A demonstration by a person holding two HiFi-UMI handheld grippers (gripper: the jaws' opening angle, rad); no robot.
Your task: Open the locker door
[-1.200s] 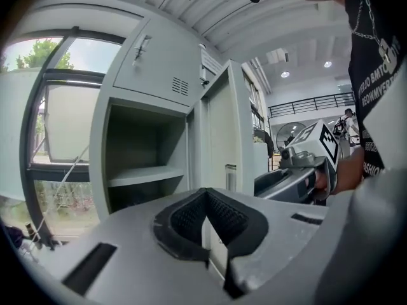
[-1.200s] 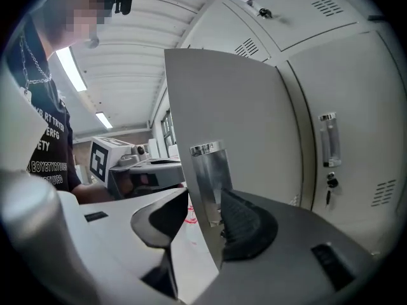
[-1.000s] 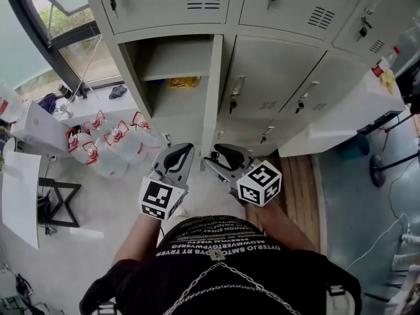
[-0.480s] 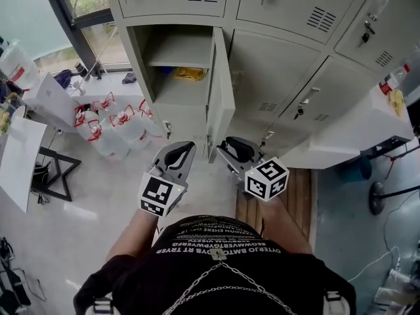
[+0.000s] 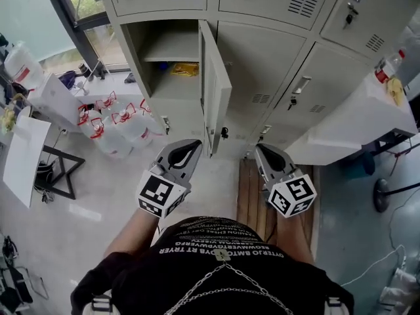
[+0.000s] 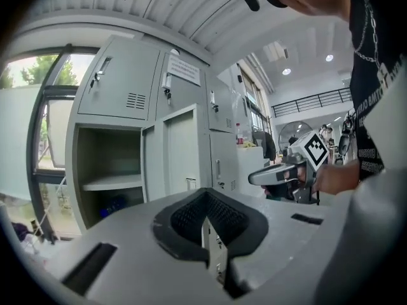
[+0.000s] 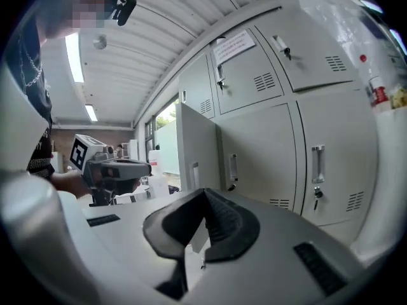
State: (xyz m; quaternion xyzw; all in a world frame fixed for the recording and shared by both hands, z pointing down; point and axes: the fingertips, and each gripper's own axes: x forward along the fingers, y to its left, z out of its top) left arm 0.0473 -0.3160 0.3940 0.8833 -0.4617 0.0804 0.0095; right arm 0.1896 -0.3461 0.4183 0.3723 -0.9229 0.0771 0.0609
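Note:
The grey locker door point(image 5: 214, 87) stands swung out from its compartment point(image 5: 167, 54), which shows a shelf and a yellow item point(image 5: 184, 69). The left gripper view shows the same door point(image 6: 180, 148) beside the open bay, and the right gripper view shows its outer face point(image 7: 196, 151). My left gripper point(image 5: 187, 148) hovers below the opening, jaws shut on nothing point(image 6: 206, 220). Below and to the right of the door's free edge is my right gripper point(image 5: 264, 151), also shut and empty point(image 7: 203, 213). Neither touches the door.
Closed lockers with handles point(image 5: 298, 86) fill the wall to the right. Several water jugs point(image 5: 111, 135) stand on the floor at left, near a white table point(image 5: 26, 159) and a black stand point(image 5: 59, 172). A wooden strip point(image 5: 252, 192) lies underfoot; a white cabinet point(image 5: 357, 120) juts out right.
The door has swung further out. My right gripper has left the door's edge, moved right and closed its jaws. The left gripper has hardly moved.

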